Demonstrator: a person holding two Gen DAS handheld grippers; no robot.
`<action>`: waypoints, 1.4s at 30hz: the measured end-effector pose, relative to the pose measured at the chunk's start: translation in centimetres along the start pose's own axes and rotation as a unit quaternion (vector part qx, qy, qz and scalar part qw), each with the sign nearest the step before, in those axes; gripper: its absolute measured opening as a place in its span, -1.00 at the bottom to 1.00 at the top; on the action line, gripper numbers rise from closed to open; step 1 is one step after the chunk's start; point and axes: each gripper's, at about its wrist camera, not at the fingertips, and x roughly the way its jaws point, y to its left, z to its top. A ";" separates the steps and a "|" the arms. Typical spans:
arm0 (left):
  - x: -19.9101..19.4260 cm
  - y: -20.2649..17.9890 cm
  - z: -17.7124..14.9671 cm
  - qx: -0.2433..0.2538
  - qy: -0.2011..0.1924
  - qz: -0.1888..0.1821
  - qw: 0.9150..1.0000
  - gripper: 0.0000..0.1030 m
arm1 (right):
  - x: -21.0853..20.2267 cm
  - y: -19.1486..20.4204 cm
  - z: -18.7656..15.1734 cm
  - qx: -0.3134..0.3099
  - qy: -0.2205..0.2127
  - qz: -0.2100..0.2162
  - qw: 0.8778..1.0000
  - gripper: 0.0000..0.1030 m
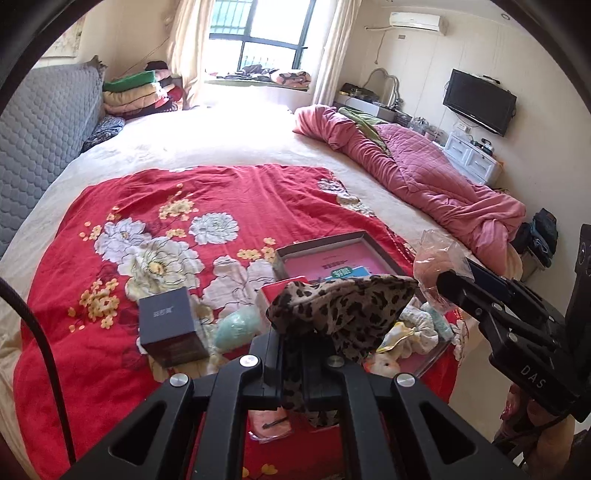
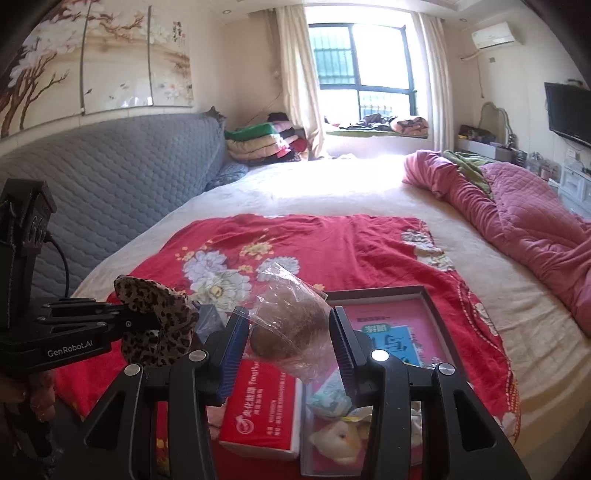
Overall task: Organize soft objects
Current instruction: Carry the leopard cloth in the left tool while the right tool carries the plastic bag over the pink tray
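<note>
Sunlit bedroom fills the left wrist view: one wide bed [image 1: 229,147] with a cream sheet, one red floral blanket [image 1: 110,266] spread across its near half, and one pink quilt [image 1: 417,173] bunched along the far right side. On the blanket stand one dark box [image 1: 170,325] and, just beside it, one pale green soft object [image 1: 236,328]. One open shallow box [image 1: 325,254] with a pink book inside lies further right. The left gripper [image 1: 295,354] is pressed together on one leopard-print cloth [image 1: 343,306], which drapes forward over the fingers and hangs above a tray of small soft things, among them a crumpled white cloth [image 1: 417,328]. At the right edge the right gripper [image 1: 454,284] reaches in, one clear plastic bag [image 1: 439,258] caught at its tip. Against the far wall sit one television [image 1: 480,101] and one air conditioner [image 1: 415,20]. From the right wrist view, the same bed backs onto one grey quilted headboard [image 2: 110,192], with a stack of folded bedding [image 2: 262,142] in the corner by the window [image 2: 364,74]. The right gripper [image 2: 288,343] pinches the clear plastic bag [image 2: 288,314], which holds something brownish and round, between its two blue-padded fingers [image 2: 236,347]. Below it lie one red-and-white carton [image 2: 262,410] and the tray holding one white plush toy [image 2: 340,439]. To the left, the left gripper [image 2: 147,325] holds the leopard-print cloth [image 2: 155,325] above the blanket.
</note>
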 end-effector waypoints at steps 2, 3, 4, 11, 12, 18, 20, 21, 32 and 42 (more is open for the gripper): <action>0.4 -1.5 0.5 0.015 0.000 -0.004 1.000 -0.87 | -0.9 -1.5 0.0 0.011 -0.007 -0.010 1.000 -0.10; 0.6 -2.2 0.7 0.020 0.000 -0.006 1.000 -0.87 | -1.2 -2.2 0.0 0.016 -0.010 -0.014 1.000 -0.10; 1.0 -2.7 0.9 0.025 0.004 -0.009 1.000 -0.87 | -1.5 -2.9 -0.1 0.021 -0.012 -0.019 1.000 -0.10; 3.5 -6.3 1.3 0.051 0.024 -0.024 0.998 -0.87 | -2.6 -6.2 -0.9 0.044 -0.016 -0.043 0.998 -0.11; 3.9 -6.7 1.2 0.055 0.027 -0.023 0.998 -0.87 | -2.6 -6.4 -1.1 0.047 -0.017 -0.044 0.998 -0.11; 6.5 -8.2 0.8 0.069 0.050 -0.028 0.996 -0.87 | -2.2 -7.8 -2.2 0.063 -0.010 -0.047 0.997 -0.13; 7.3 -8.6 0.6 0.072 0.057 -0.029 0.995 -0.87 | -2.0 -8.2 -2.5 0.062 -0.006 -0.048 0.997 -0.13; 7.7 -8.8 0.5 0.072 0.061 -0.030 0.995 -0.87 | -1.9 -8.3 -2.6 0.062 -0.006 -0.051 0.997 -0.13; 10.8 -10.5 -0.5 0.092 0.092 -0.029 0.991 -0.87 | -0.5 -8.9 -4.0 0.072 0.012 -0.042 0.996 -0.14; 13.3 -10.4 -1.1 0.098 0.118 -0.021 0.988 -0.87 | 0.7 -9.9 -5.1 0.081 0.029 -0.042 0.995 -0.14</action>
